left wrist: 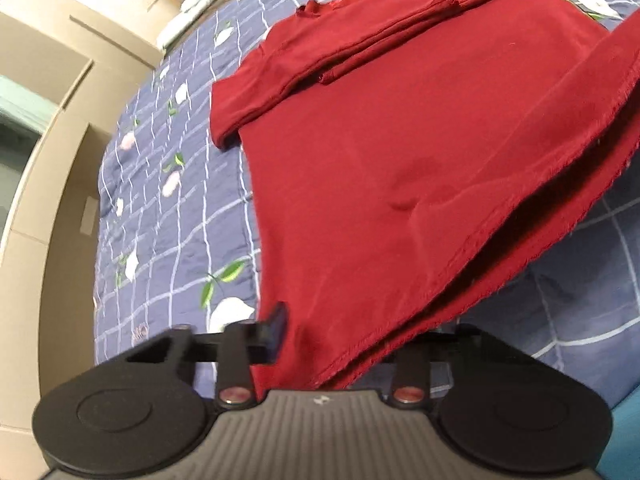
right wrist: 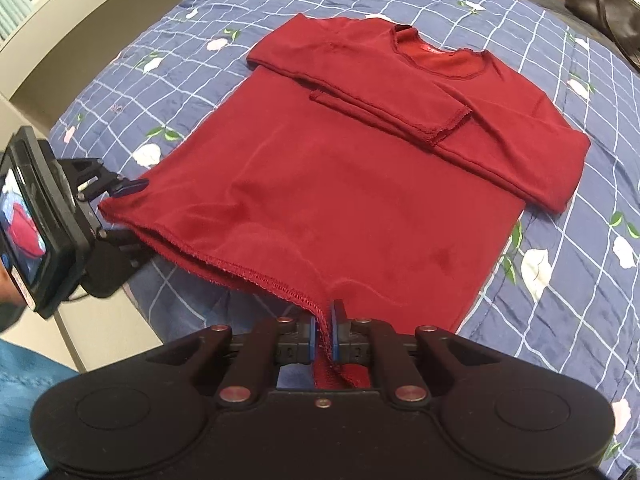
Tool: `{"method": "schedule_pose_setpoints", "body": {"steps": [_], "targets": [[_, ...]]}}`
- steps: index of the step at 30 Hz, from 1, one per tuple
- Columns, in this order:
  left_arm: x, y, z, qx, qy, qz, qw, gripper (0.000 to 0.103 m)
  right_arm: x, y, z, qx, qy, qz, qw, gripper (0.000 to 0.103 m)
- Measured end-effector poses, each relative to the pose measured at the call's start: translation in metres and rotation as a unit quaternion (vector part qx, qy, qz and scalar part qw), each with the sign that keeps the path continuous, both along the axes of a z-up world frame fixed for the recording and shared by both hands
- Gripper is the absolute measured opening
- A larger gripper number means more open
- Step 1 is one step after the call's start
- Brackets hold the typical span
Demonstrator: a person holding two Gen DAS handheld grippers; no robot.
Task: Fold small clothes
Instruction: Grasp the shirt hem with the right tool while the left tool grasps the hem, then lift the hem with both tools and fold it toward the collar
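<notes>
Lying flat on a blue checked bedspread with a white flower print, the red long-sleeved top has both sleeves folded across its chest, just below the neckline. The right gripper is closed on the bottom hem at the near corner, with the cloth pinched between its blue pads and raised off the bedspread. The left gripper holds the opposite hem corner, also raised; in the left wrist view one dark fingertip presses against the fabric while the other finger is hidden under the cloth, so the jaws stand closed on the hem. The hem edge hangs taut between the two grippers. A dark bag lies at the far right of the bed.
</notes>
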State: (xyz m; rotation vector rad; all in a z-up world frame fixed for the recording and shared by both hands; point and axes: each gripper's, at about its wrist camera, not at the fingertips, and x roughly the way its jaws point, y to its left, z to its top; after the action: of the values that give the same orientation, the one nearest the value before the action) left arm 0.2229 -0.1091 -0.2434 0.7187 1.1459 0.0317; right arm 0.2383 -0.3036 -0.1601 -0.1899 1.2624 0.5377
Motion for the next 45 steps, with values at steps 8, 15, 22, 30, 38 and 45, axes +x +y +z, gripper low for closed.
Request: {"method": "schedule_pose_setpoints", "body": {"steps": [8,15,22,30,38,45], "targets": [[-0.016,-0.001,0.002,0.046,-0.009,-0.119,0.9917,0.008,-0.014,0.009,-0.007,-0.037,-0.013,0.021,0.999,0.007],[-0.023,-0.001,0.007,0.085,-0.023,-0.197,0.9765,0.005,-0.030,0.016,-0.011,-0.053,-0.019,0.037,0.998,0.006],[-0.029,-0.004,0.020,0.085,-0.036,-0.223,0.9705,0.004,-0.050,0.021,-0.003,-0.066,-0.036,0.034,0.997,0.005],[-0.047,-0.003,0.047,0.074,-0.046,-0.277,0.9569,0.004,-0.068,0.023,0.012,-0.079,-0.065,0.022,0.995,0.005],[-0.059,0.009,0.058,0.056,-0.031,-0.291,0.9547,0.004,-0.087,0.038,0.019,-0.085,-0.059,0.039,0.994,0.005],[-0.098,0.024,0.061,0.039,-0.013,-0.301,0.9529,0.004,-0.110,0.032,0.021,-0.079,-0.031,0.040,0.996,0.005]]}}
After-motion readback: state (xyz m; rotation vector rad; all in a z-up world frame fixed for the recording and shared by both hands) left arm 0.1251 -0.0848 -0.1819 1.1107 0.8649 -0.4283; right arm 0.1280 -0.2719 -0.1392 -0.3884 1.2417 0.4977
